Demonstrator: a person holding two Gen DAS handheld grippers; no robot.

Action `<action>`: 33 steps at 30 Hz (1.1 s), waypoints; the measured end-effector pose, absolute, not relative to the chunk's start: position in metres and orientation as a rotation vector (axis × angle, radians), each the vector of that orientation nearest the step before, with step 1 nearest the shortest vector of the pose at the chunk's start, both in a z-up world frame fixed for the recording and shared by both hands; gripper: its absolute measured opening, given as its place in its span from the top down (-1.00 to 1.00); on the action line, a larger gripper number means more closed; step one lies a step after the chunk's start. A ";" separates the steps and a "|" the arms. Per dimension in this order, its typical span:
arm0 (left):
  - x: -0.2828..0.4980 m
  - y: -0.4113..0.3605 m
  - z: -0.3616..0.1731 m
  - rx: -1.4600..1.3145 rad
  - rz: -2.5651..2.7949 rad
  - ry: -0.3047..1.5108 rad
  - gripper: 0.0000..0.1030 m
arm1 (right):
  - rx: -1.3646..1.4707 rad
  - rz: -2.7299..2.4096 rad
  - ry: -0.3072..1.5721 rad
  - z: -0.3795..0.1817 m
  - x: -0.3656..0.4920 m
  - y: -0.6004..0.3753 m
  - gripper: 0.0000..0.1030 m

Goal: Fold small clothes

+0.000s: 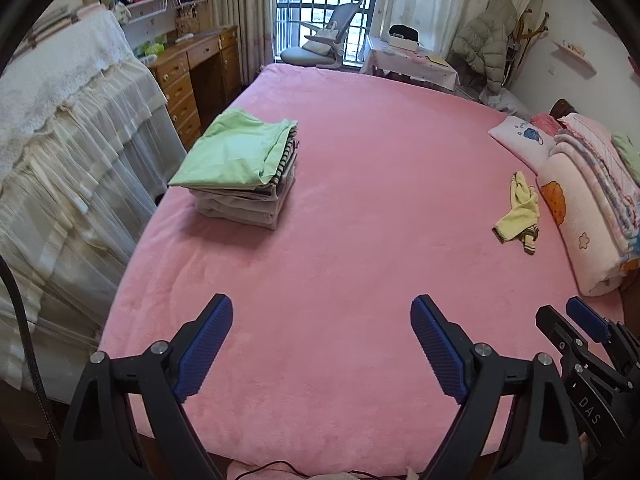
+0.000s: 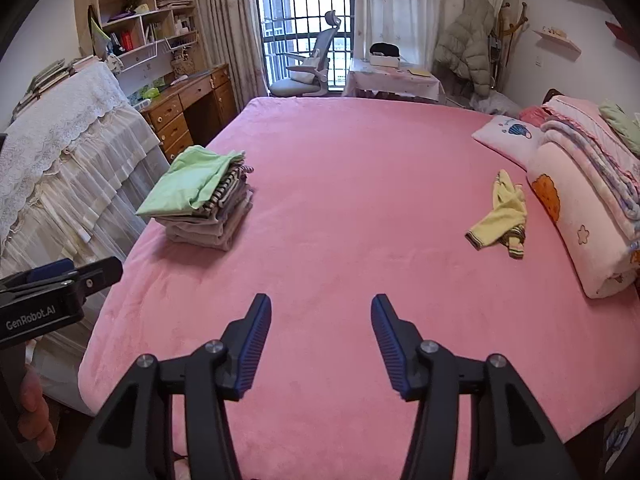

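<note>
A stack of folded clothes [image 1: 244, 172] [image 2: 200, 200] with a light green piece on top sits at the left side of the pink bed [image 1: 360, 240] [image 2: 360, 220]. A small crumpled yellow garment [image 1: 518, 210] [image 2: 500, 218] lies at the right, beside the rolled bedding. My left gripper [image 1: 322, 320] hangs open over the bed's near part with nothing between its blue pads. My right gripper [image 2: 321, 316] is open too and holds nothing; part of it shows at the right edge of the left wrist view [image 1: 572, 320]. Both are well short of either cloth.
Rolled pink blankets [image 2: 580, 216] and a pillow [image 2: 504, 132] line the bed's right side. A lace-covered piece of furniture [image 1: 60, 140] and a wooden desk [image 1: 188, 76] stand left of the bed. An office chair [image 2: 316, 64] and a small table [image 2: 394, 76] are beyond the far edge.
</note>
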State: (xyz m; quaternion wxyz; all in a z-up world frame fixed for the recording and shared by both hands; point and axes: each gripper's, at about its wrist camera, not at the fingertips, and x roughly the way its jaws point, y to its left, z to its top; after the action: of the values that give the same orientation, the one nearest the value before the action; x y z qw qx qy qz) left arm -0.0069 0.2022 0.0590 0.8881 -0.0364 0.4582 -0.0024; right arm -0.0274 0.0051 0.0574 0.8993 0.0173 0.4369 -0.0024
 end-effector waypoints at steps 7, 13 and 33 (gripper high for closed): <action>-0.021 0.180 0.067 -0.036 -0.030 0.933 -0.89 | 0.068 -0.039 0.921 0.060 -0.042 -0.005 -0.22; -0.025 0.171 0.068 -0.018 -0.050 0.938 -0.89 | 0.065 -0.054 0.920 0.063 -0.050 -0.004 -0.22; -0.026 0.175 0.066 -0.023 -0.058 0.950 -0.89 | 0.079 -0.074 0.925 0.068 -0.055 -0.010 -0.22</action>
State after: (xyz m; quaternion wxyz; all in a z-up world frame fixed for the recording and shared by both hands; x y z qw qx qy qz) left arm -0.0261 0.1751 0.0660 0.8889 -0.0111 0.4571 -0.0278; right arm -0.0549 -0.0103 0.0676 0.8935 0.0379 0.4461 -0.0358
